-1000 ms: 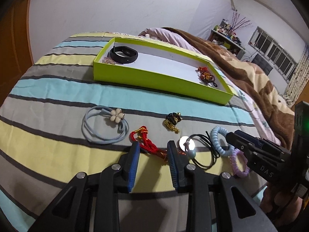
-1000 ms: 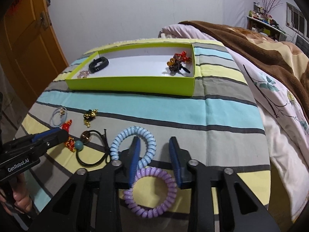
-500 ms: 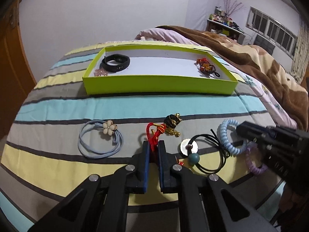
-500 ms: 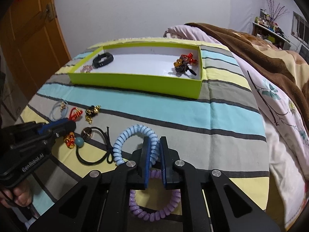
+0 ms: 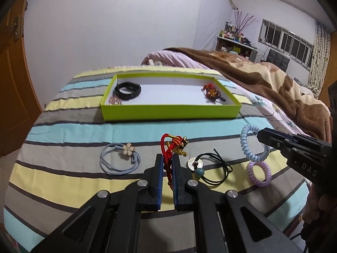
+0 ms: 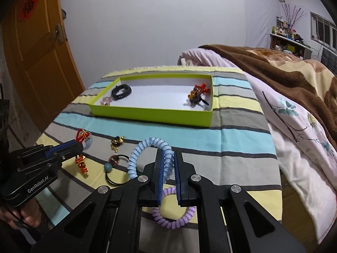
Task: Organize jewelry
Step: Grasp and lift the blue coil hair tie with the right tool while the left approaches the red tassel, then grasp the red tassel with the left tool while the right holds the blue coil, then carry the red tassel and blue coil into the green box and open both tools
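My left gripper point(image 5: 167, 158) is shut on a red cord charm point(image 5: 168, 145), whose knot sticks up above the blue pads. In the right wrist view its red and gold beads point(image 6: 81, 164) hang just over the striped cloth below the left gripper point(image 6: 78, 145). My right gripper point(image 6: 168, 154) is shut on a light blue coil hair tie point(image 6: 134, 160), raised off the cloth. A purple coil tie point(image 6: 172, 223) lies under it. The lime green box point(image 5: 168, 111) sits farther back, holding a black band point(image 5: 127, 90), a pink piece point(image 5: 114, 101) and a red-orange beaded piece point(image 5: 211, 91).
On the striped cloth lie a light blue flower hair tie point(image 5: 120, 160), a gold and black charm point(image 6: 117, 142) and a black cord with a teal bead point(image 5: 210, 168). A brown blanket point(image 5: 273, 78) covers the bed to the right. A wooden door point(image 6: 31, 52) stands left.
Both grippers went from open to shut, the left on the red cord charm, the right on the blue coil tie. Both then rose, lifting their pieces off the cloth.
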Available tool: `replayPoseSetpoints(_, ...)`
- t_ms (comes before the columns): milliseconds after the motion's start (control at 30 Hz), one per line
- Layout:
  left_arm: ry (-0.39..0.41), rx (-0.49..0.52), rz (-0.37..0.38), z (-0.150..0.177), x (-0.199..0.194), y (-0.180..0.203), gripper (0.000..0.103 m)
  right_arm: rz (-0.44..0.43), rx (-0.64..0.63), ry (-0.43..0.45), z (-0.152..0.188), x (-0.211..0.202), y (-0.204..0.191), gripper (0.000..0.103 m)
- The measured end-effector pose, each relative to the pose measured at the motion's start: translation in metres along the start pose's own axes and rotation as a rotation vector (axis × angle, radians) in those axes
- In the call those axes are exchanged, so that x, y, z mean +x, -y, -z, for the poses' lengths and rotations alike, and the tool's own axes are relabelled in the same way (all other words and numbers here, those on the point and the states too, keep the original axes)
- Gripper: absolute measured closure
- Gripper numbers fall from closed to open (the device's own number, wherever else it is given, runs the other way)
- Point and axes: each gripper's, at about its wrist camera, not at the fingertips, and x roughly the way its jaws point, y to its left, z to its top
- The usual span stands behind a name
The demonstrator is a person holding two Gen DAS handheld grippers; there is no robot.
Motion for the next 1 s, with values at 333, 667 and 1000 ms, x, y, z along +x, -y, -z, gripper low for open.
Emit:
replayPoseSetpoints(333,0.048,0.011,0.005,-0.009,-0.014,0.001,0.095,-0.002,-0.011,0.029,-0.008,-0.012,-0.009,0.094)
replayPoseSetpoints(667,0.085,0.019,0.004,-0.021,-0.018,-0.002,0.095,0.001,-0.023,0.047,-0.019,-0.013,-0.011,0.094)
replayPoseSetpoints(1000,0.093,0.039,-0.009,-0.033,-0.007,-0.003,0.095,0.01,-0.032,0.055,-0.032,-0.005,-0.009,0.094)
